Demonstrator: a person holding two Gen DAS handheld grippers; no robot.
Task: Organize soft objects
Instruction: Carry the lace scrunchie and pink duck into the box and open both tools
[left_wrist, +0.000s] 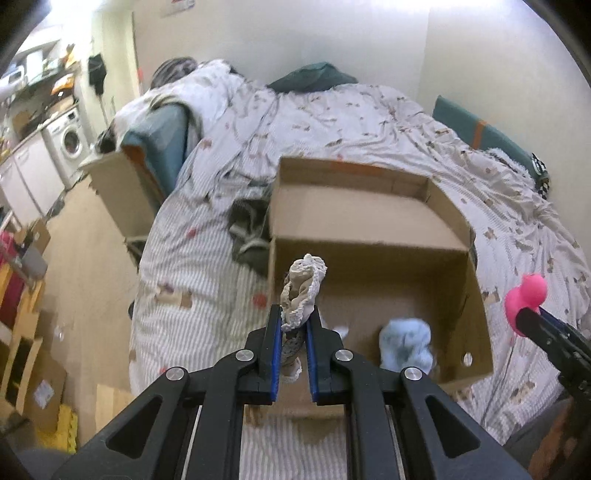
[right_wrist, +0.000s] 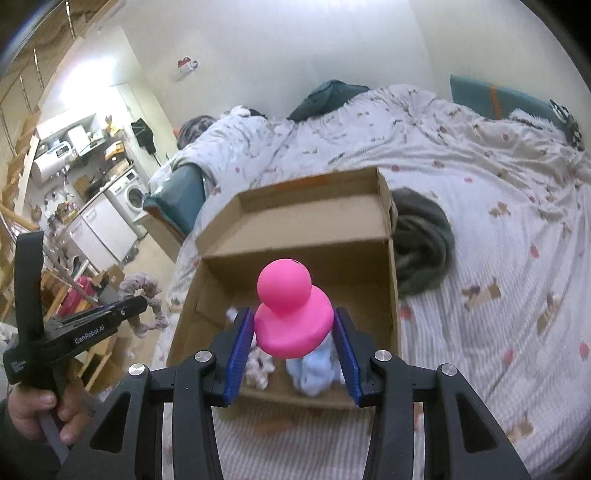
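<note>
Right wrist: right claw (right_wrist: 293, 332) clamps pink duck (right_wrist: 291, 314); left claw (left_wrist: 294, 325) pinches scrunchie (left_wrist: 301, 291).

I am working in a small one-room home, bedroom and kitchen sharing one space. Ahead of my tools lies a bed (left_wrist: 369, 122) under a patterned duvet, with a teal pillow (left_wrist: 476, 129) against the white wall beyond it. To the left of my tools and farther off stand a front-loading washing machine (left_wrist: 70, 142), white cabinets (left_wrist: 26, 177) and a cluttered counter with small appliances (right_wrist: 70, 144). A wooden staircase (right_wrist: 18, 155) rises at the far left. Cardboard boxes (left_wrist: 122, 195) sit on the wood floor.
</note>
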